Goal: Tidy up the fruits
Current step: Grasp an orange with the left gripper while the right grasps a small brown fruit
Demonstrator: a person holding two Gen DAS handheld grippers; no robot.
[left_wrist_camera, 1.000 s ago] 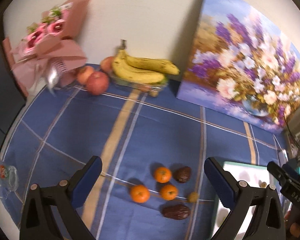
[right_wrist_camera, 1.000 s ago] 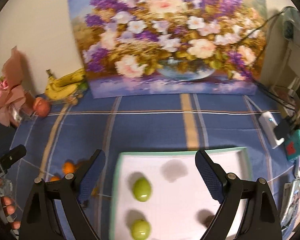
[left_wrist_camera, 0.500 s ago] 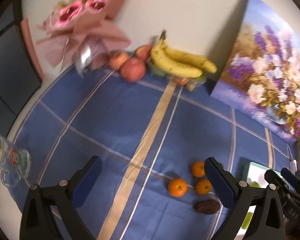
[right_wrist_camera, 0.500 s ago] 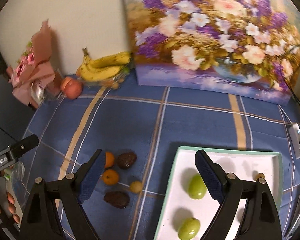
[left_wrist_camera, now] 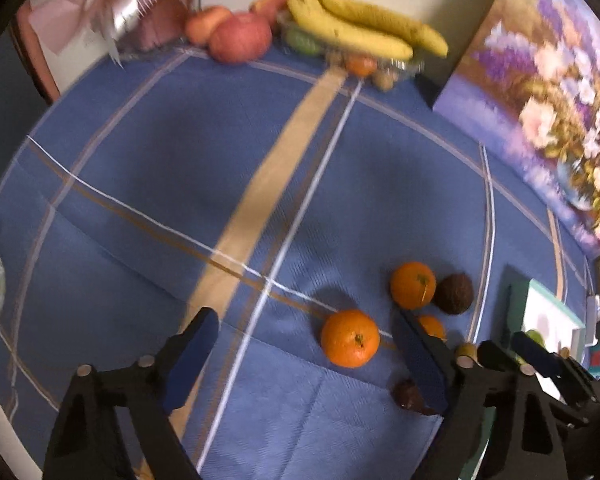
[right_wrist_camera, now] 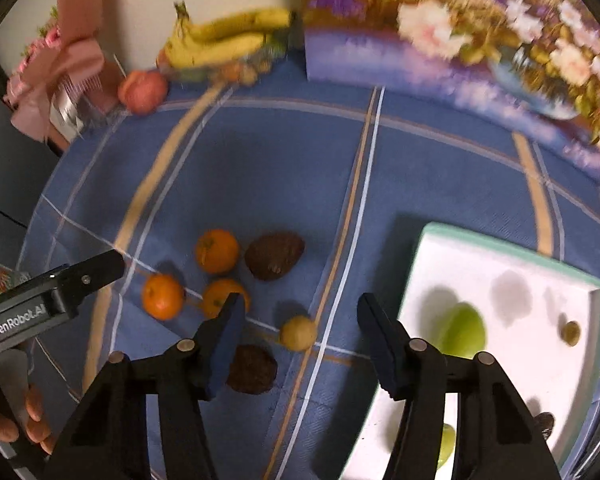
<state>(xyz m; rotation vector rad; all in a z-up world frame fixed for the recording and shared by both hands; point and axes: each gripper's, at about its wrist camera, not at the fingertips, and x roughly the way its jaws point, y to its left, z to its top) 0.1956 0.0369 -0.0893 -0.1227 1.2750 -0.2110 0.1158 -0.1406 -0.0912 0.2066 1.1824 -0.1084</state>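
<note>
Both tongs (left_wrist_camera: 304, 360) (right_wrist_camera: 300, 332) dropped toward the fruit, jaws narrowing, empty.

Each camera sits behind its own claw, looking steeply down along the fingers, close over the blue checked surface (left_wrist_camera: 148, 184); both views share the tangerines (left_wrist_camera: 350, 338) (right_wrist_camera: 162, 296), the bananas (left_wrist_camera: 352, 30) (right_wrist_camera: 220, 38) and the flower painting (left_wrist_camera: 548, 92) (right_wrist_camera: 480, 28) beyond the fingertips.

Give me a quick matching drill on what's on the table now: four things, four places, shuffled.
Things:
1. green fruit
2. small yellow fruit
3. bananas
4. three oranges

Places:
A. by the back wall, beside the painting
B. on the cloth between the right gripper jaws
C. on the white tray
D. clustered on the cloth left of the tray

Pairs: 1-C, 2-B, 3-A, 4-D
</note>
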